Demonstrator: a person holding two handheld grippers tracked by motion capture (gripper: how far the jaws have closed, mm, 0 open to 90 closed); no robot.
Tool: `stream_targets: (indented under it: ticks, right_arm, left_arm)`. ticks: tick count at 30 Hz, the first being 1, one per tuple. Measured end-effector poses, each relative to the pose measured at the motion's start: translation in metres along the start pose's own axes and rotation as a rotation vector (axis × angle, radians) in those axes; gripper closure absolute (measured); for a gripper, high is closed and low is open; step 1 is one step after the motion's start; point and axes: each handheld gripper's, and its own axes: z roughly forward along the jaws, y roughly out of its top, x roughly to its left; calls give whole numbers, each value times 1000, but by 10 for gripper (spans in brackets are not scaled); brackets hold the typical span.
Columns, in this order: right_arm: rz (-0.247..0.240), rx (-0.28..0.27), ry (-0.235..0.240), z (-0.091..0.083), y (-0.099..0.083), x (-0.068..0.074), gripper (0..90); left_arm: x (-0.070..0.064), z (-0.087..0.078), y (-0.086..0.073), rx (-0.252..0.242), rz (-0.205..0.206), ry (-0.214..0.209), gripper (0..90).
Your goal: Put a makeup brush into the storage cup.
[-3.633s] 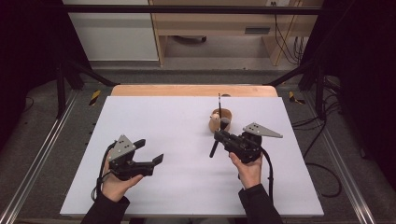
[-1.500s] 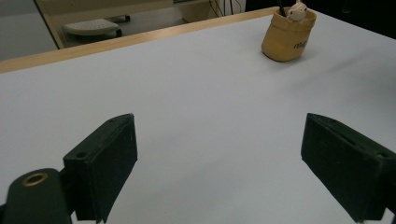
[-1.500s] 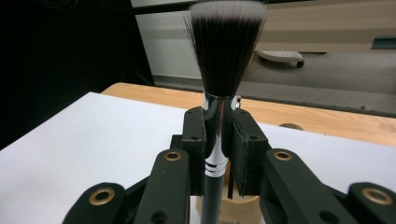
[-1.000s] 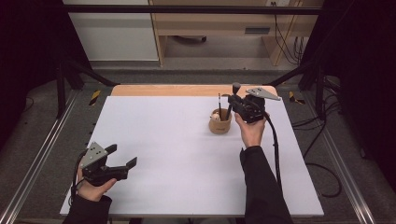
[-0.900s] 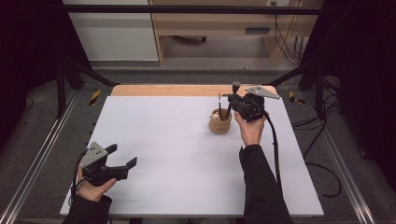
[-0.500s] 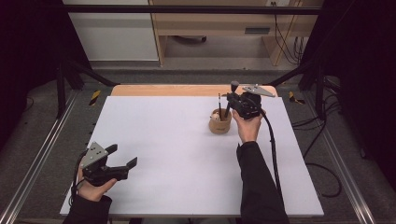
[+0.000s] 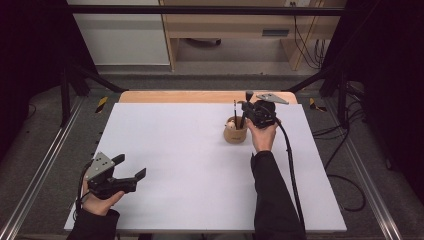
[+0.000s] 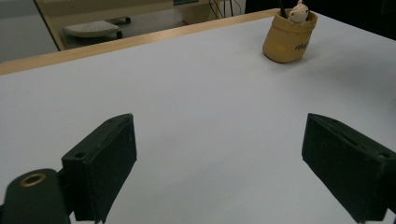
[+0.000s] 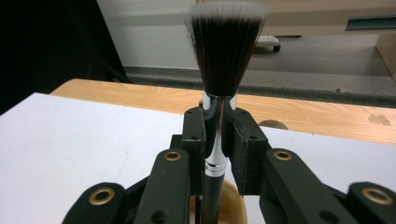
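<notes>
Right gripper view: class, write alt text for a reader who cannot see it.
The right gripper clamps an upright makeup brush by its silver collar, bristles up, above the tan holder. Behind lie the white table and its wooden edge.

Lab / test rig, not a home. White table (image 7: 200, 165) sits inside a black metal frame (image 7: 200, 10) with dark curtains at both sides. Aluminium rails (image 7: 35, 185) run along the grey floor, hazard tape (image 7: 101, 104) on them. Bundled cables (image 7: 305, 35) hang by a wooden bench (image 7: 235, 30) behind. Person holds a cabled tool (image 7: 117, 177) in each hand.
</notes>
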Motion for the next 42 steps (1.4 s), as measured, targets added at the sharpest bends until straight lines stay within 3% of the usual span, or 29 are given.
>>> stream_targets:
  ticks: [29, 37, 42]
  right_arm:
    - [-27, 133, -17, 14, -14, 5, 764]
    - [-53, 164, -11, 6, -12, 9, 667]
    - [-47, 123, 12, -9, -10, 10, 583]
  left_arm:
    - [0, 0, 0, -2, 0, 4, 95]
    - [0, -1, 0, 0, 1, 3, 95]
    - [-1, 0, 0, -3, 0, 5, 95]
